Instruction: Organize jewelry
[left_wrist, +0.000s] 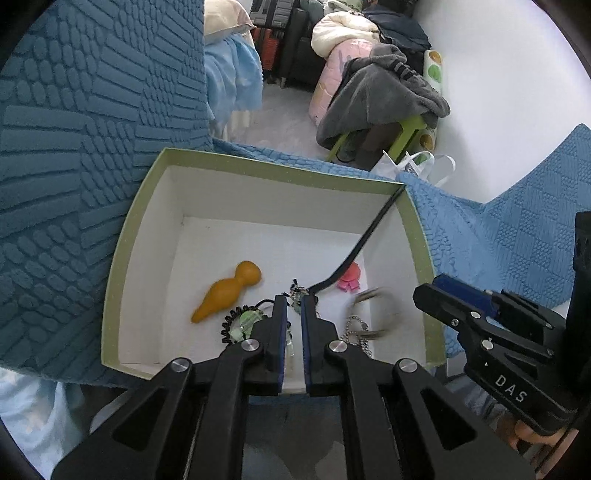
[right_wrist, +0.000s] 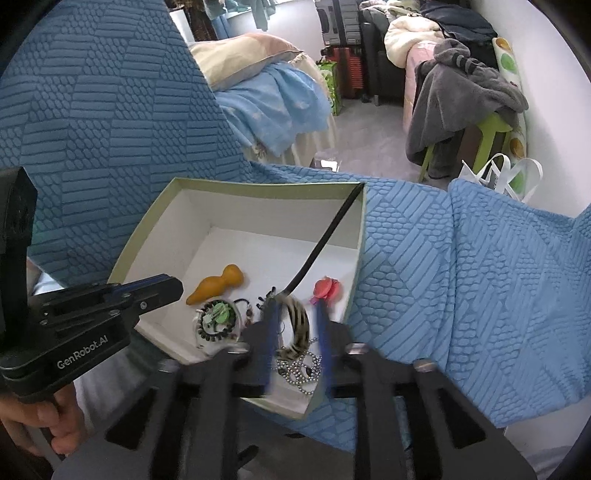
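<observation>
my left gripper (left_wrist: 294, 308) hangs over the near side of the green-rimmed box (left_wrist: 127, 236), its blue-padded fingers (left_wrist: 282, 314) drawn close with only a narrow slit between them; a small dark beaded piece (left_wrist: 298, 293) sits right at the tips, and i cannot tell if i am pinching it or only hovering over it. my right gripper (right_wrist: 297, 314) is over the same box from the right side, fingers (right_wrist: 271, 325) parted moderately and blurred, straddling the striped bangle (right_wrist: 301, 326) that lies on the box floor; the pads stand clear of it, nothing gripped. just below the bangle a silver ball chain (right_wrist: 301, 369) is heaped against the near wall. to the left lies a black beaded bracelet (right_wrist: 216, 321) ringed around a pale green piece (right_wrist: 221, 314), and beyond it the orange gourd-shaped pendant (right_wrist: 216, 284) rests on the white floor, well apart from the walls. a pink flower-like piece (right_wrist: 327, 288) sits near the right wall. a black strap (right_wrist: 325, 240) runs slanting from the far right corner of the box down to the jewelry cluster. the box rests on a blue textured cover (right_wrist: 443, 277)
</observation>
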